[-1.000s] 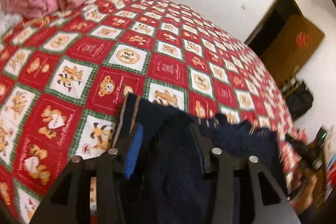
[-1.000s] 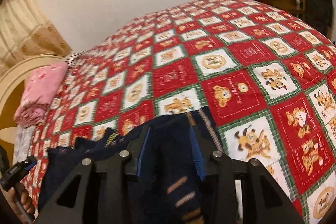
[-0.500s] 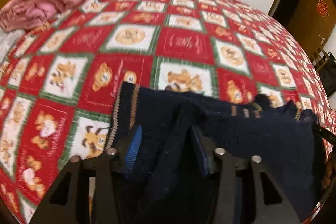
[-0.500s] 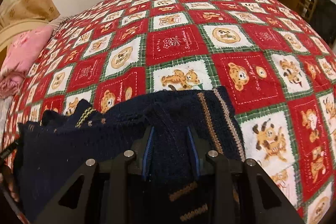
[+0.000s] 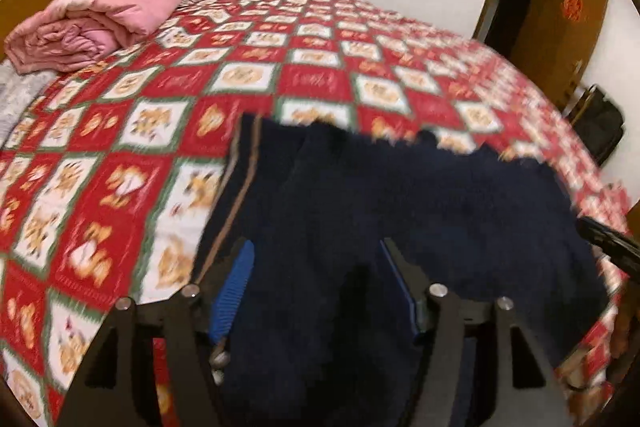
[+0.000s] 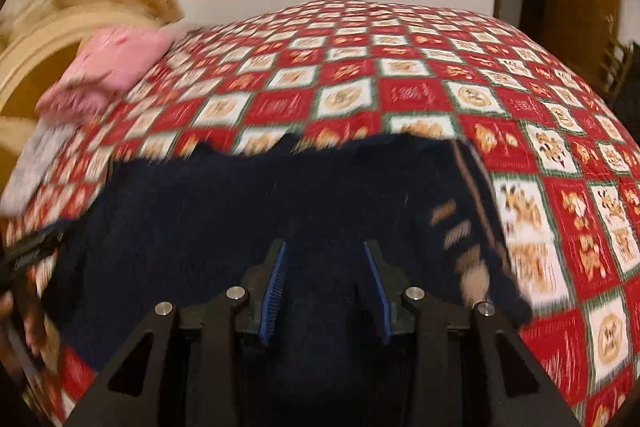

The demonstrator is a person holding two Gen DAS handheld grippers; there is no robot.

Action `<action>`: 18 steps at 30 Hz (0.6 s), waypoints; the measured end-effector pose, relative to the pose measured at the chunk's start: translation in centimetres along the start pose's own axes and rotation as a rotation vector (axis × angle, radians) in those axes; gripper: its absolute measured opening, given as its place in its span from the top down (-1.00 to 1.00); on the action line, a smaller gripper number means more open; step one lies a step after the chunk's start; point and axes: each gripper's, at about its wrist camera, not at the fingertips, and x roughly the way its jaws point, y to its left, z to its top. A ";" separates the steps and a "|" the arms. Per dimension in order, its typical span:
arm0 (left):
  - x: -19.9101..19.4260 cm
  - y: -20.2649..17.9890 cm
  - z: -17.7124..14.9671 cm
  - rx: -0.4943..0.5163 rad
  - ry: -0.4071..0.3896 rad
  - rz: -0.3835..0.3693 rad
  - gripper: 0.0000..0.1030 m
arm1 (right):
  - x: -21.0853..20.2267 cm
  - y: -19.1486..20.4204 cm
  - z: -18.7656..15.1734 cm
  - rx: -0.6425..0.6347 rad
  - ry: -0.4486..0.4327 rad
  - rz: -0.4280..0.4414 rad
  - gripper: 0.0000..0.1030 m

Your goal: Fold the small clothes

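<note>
A: Navy knit garment: spread across the near part of the checked bedspread, striped hem edge to the left, far edge ragged, not squared. Both views motion-blurred.

B: Tongs?

A: Left gripper: jaws wide, just been opening; cloth between them, left pad bare, no pinch evident. Right gripper: narrower gap, also just been opening; dark knit between the pads. Clamped or loose there: cannot tell.

B: Risks from here?

A: Uneven let-go, probably. One side freed, the other possibly caught, so a drag on pull-back and a skewed layer. Ribbed pads on loose knit: likely snag, lifting the top layer on withdrawal.

B: Anything else?

A: Wavy far edge: creases locked in if folded over unsmoothed. Near part of the garment hidden under the tongs, close to the bed's edge; slide-off possible, though not confirmable. Folded pink quilt well apart, no interference expected.
</note>
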 end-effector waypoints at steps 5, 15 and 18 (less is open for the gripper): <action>1.0 1.2 -1.8 -0.004 0.011 0.024 -0.29 | 1.8 -1.6 -3.8 -0.002 0.072 -0.046 0.22; -1.0 0.4 -3.1 0.056 0.005 0.060 -0.29 | -1.9 -3.7 -4.6 0.075 0.023 -0.043 0.22; -1.6 0.5 -3.7 0.064 0.025 0.060 -0.29 | -3.3 -4.9 -5.7 0.101 0.009 -0.056 0.22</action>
